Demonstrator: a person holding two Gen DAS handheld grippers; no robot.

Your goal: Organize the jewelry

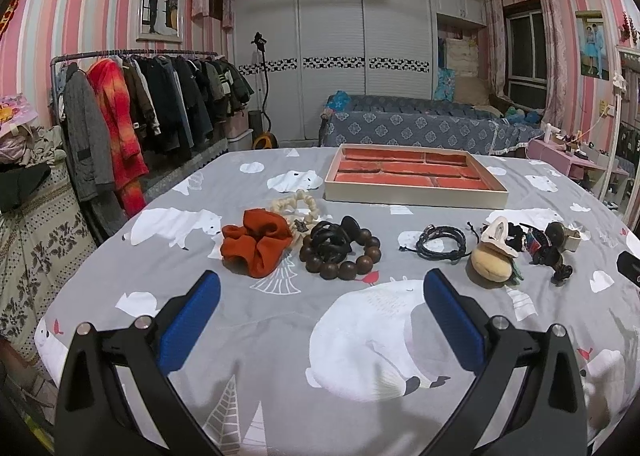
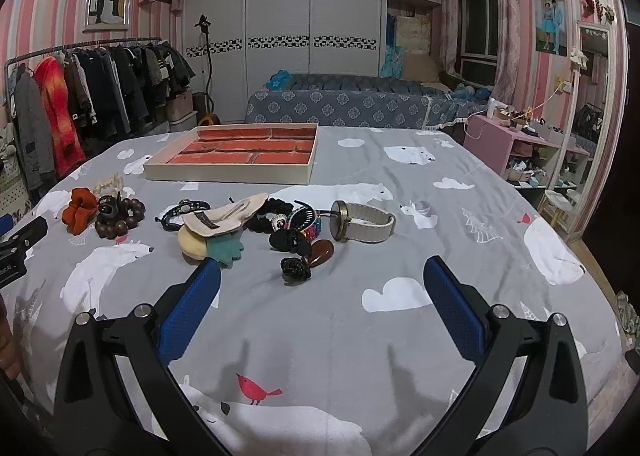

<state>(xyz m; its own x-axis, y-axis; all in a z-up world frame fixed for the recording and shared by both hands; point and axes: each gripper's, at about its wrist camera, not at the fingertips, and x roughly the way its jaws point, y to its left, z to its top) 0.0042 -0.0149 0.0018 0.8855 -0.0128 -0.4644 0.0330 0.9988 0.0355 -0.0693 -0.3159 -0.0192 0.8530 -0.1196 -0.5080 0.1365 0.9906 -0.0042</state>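
The left gripper (image 1: 322,298) has its blue fingers (image 1: 188,320) wide apart and holds nothing; it hangs over the grey bear-print sheet (image 1: 280,336) of the bed. Just ahead of it lie an orange scrunchie (image 1: 256,242) and a brown bead bracelet (image 1: 344,256) with black rings (image 1: 330,242) on top, all touching. A cream bracelet (image 1: 296,205) lies behind the scrunchie. To the right, apart from these, is a dark cord bracelet (image 1: 440,242).

The right gripper (image 2: 322,298) is also spread open and empty. Its left finger (image 2: 192,316) is near a plush clip (image 2: 216,232) with a teal leaf. Ahead are a black flower (image 2: 295,268), an amber stone (image 2: 322,252), black hair ties (image 2: 276,211) and a watch (image 2: 362,221) with a white band, lying close together.

Farther back on the bed stands the tray (image 2: 228,171), with a red brick-pattern inside, well apart from the jewelry.
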